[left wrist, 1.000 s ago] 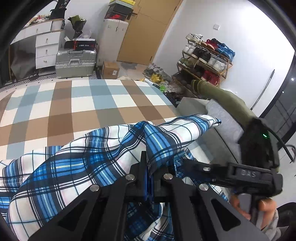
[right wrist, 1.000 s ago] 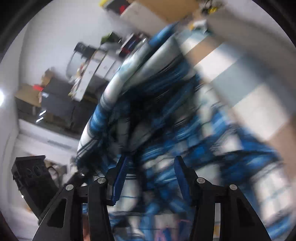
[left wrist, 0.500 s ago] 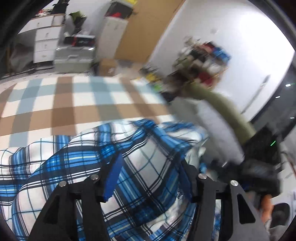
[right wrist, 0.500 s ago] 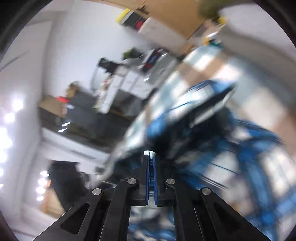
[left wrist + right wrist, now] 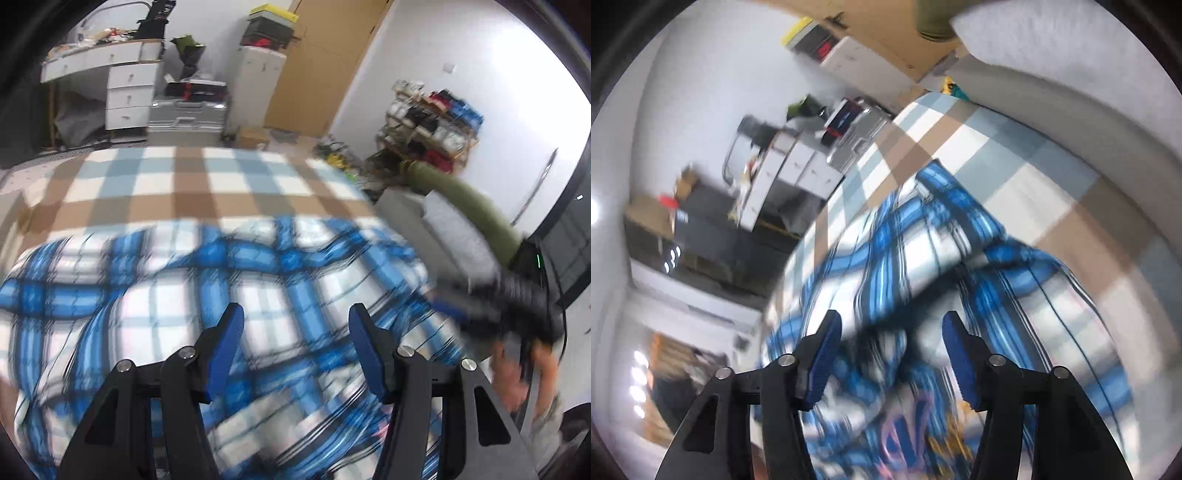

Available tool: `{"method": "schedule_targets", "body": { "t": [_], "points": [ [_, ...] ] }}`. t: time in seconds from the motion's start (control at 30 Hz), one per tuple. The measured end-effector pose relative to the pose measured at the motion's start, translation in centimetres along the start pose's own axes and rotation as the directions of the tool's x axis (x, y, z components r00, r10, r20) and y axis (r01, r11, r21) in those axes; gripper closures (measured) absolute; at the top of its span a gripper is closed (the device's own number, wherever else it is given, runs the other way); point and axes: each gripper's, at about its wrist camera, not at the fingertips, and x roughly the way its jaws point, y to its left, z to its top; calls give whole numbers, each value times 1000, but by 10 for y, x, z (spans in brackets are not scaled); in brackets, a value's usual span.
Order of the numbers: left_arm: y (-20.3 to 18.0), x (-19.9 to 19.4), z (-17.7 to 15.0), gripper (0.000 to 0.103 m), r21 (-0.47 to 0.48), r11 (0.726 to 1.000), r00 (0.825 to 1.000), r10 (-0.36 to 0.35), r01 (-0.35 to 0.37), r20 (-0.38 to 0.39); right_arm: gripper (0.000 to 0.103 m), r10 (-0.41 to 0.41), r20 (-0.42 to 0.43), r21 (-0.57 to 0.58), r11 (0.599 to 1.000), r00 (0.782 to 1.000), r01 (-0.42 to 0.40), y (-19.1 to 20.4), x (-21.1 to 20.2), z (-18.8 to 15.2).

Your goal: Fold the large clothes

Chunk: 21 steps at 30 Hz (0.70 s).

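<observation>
Blue plaid shirt [image 5: 280, 273] beneath both grippers' spread jaws, the right gripper's [image 5: 890, 354] opening, nothing pinched.

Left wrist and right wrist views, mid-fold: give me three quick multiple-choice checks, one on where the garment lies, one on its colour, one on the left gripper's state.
1. Where does the plaid garment lie?
A. on the checked bed cover
B. on the shoe rack
C. on the floor

2. What colour is the garment's plaid?
A. red and black
B. blue and white
C. green and yellow

3. How is the left gripper?
A. clamped on the cloth
B. open, nothing pinched
C. out of view

Key: 1 A, the brown, blue and white checked cover shows beyond and beside it in both views. 2 B, blue bands on white with dark lines. 3 B, its blue pads stand apart above the cloth.
</observation>
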Motion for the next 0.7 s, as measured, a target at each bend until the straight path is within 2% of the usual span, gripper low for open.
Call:
{"method": "schedule_targets", "body": {
  "t": [0.07,0.1,0.13,0.17,0.2,0.23,0.27,0.3,0.37,0.4,0.43,0.5,0.57,0.63,0.7],
  "points": [
    [7,-3,-15,49,-3,999,999,37,-37,-1,45,-32,2,79,996,999,31,-8,22,14],
    [11,-4,-23,49,-7,998,998,56,-56,-4,53,-41,-11,124,991,999,42,-8,34,19],
    [15,-6,-29,50,-15,997,997,72,-72,-11,79,-39,-26,132,990,999,42,-7,41,21],
    [20,-9,-36,50,-32,997,997,75,-75,-19,96,-37,-43,111,993,998,42,-3,46,23],
    [24,-12,-42,50,-51,996,997,67,-68,-22,101,-46,-40,57,997,998,48,5,40,27],
    [25,-18,-44,50,-61,996,998,64,-65,-21,101,-28,9,7,1000,1000,28,18,27,27],
    [27,-25,-49,50,-70,996,998,59,-59,-11,102,-15,76,-90,996,997,22,35,9,27],
    [27,-31,-50,50,-77,996,999,50,-50,-2,102,-17,133,-169,985,991,39,49,-9,27],
    [29,-45,-52,50,-96,995,999,23,-20,29,102,-20,186,-215,975,982,61,58,-33,22],
    [33,-57,-51,50,-112,994,998,4,3,64,102,-67,210,-217,970,975,113,57,-37,24],
    [35,-64,-51,49,-122,992,996,-1,11,85,102,-124,214,-222,960,969,172,54,-36,23],
    [47,-84,-45,49,-162,987,989,30,-6,147,101,-293,140,-223,921,946,318,36,-8,26],
    [61,-95,-38,44,-201,979,981,75,-39,178,99,-336,73,-196,918,939,344,17,6,25],
    [86,-104,-26,42,-272,957,970,153,-99,188,90,-362,64,-214,905,930,367,9,10,22],
    [107,-105,-16,42,-334,934,963,199,-130,180,88,-339,73,-208,915,938,347,9,3,19]
  ]
}}
